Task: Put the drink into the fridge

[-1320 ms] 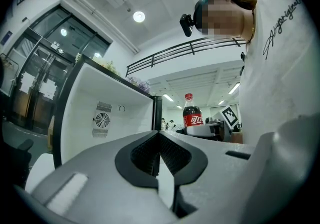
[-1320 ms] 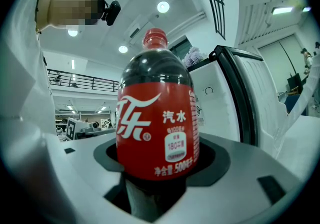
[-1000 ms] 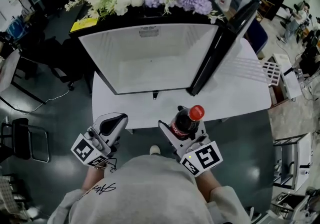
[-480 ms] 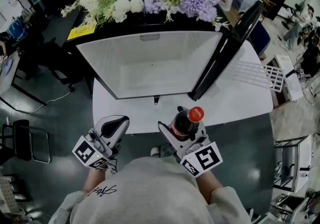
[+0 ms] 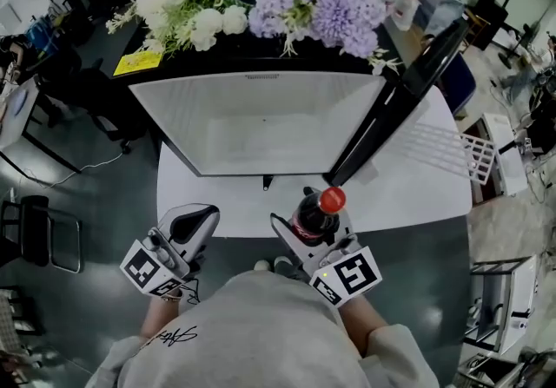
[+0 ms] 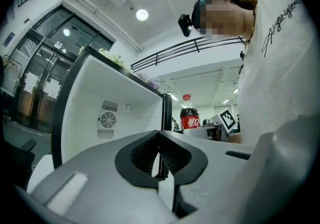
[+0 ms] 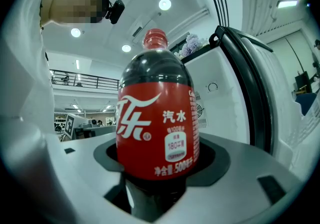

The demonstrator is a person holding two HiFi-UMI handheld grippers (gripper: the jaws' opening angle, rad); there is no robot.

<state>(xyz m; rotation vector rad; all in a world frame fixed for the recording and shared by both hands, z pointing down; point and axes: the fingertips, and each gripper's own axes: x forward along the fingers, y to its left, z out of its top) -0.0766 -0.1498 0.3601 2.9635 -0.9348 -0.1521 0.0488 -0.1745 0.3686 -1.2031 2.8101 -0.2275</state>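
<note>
Off the table's [image 5: 408, 187] near edge, held the bottle [image 5: 317, 213] upright in the right gripper [image 5: 310, 226], clamped low on its body with cap up, likely so as to go in standing. Faced the fridge [image 5: 261, 121], set toward the table's far edge with door [image 5: 408, 91] swung wide to the right and cavity bare, seemingly with room to spare. Held the left gripper [image 5: 193, 223] alongside, well apart from the bottle, pressed closed on nothing; probably spare, with the door already open. Had not yet got the bottle inside.
</note>
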